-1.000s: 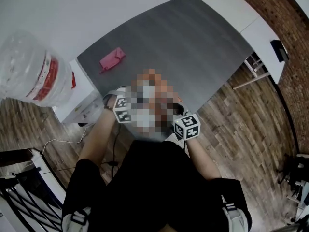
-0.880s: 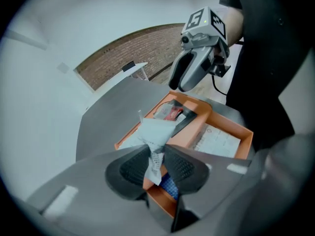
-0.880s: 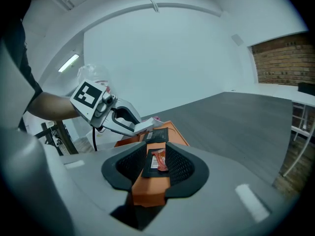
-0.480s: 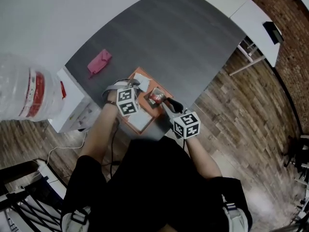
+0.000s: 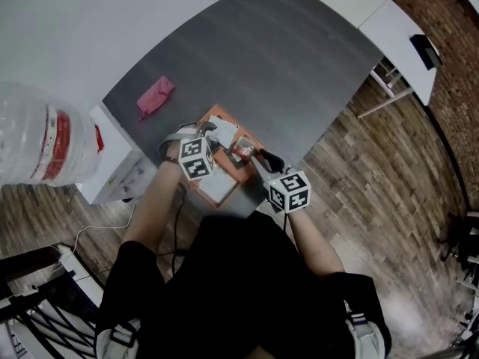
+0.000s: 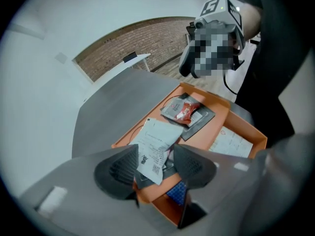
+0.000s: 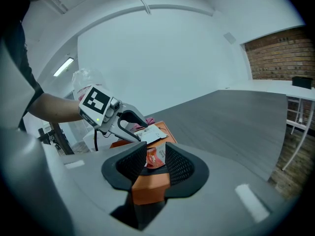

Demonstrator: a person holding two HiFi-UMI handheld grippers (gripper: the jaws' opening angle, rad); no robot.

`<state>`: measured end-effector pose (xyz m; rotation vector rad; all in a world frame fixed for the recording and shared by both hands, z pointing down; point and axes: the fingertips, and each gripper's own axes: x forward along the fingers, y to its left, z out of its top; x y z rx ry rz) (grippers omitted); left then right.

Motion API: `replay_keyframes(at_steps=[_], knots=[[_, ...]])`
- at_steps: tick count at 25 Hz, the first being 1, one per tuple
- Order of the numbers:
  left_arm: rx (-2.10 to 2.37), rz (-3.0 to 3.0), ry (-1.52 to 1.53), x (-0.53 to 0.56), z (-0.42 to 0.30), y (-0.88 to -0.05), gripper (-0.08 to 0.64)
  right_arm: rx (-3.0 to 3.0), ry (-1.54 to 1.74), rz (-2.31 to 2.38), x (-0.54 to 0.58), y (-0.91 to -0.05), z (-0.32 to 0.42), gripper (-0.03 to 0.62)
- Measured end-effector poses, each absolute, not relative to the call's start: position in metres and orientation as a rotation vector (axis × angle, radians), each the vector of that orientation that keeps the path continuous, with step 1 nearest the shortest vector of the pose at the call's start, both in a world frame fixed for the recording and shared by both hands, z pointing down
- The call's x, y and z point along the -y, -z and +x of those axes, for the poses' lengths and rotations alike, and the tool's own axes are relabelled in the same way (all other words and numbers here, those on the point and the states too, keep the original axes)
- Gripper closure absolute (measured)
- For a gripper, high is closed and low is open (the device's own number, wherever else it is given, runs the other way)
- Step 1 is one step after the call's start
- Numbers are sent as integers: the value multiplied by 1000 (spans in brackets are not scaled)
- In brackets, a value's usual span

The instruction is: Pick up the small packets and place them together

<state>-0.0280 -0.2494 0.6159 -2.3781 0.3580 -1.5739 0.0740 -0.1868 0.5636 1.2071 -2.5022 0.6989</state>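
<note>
An orange tray (image 5: pixel 196 186) sits at the near edge of the grey table (image 5: pixel 284 66). My left gripper (image 5: pixel 212 136) hovers over its far end. Its jaws are opening, and a white printed packet (image 6: pixel 156 144) stands loosely between them with the pads (image 6: pixel 118 171) clear of it. A red packet (image 6: pixel 189 110) lies on grey packets (image 6: pixel 203 119) in the tray. My right gripper (image 5: pixel 259 156) is open just short of that red packet (image 7: pixel 156 158), which shows through the gap between its jaws. A blue chequered packet (image 6: pixel 178 193) lies under the left jaws.
A pink object (image 5: pixel 155 97) lies on the table's far left. A big water bottle (image 5: pixel 37 137) and a white cabinet (image 5: pixel 112 159) stand left of the table. White desks (image 5: pixel 404 43) are at the right. A printed sheet (image 6: pixel 231 141) lies in the tray.
The head camera has tilted since a second ago, so the table sits higher in view. Both grippers stay over the tray; the left one has edged slightly toward the tray's far end.
</note>
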Motion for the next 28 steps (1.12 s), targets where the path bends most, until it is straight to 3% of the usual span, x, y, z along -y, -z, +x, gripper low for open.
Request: replay_keyframes(at_steps=[13, 23, 28], knots=[[-526, -2540, 1384, 235, -28, -584, 321, 2514, -650, 1150, 184, -553, 64, 474], [-858, -2847, 960, 187, -56, -567, 331, 2493, -557, 1149, 162, -547, 36, 495], [-962, -2866, 769, 179, -62, -550, 370, 2517, -526, 1240, 144, -534, 26, 520]])
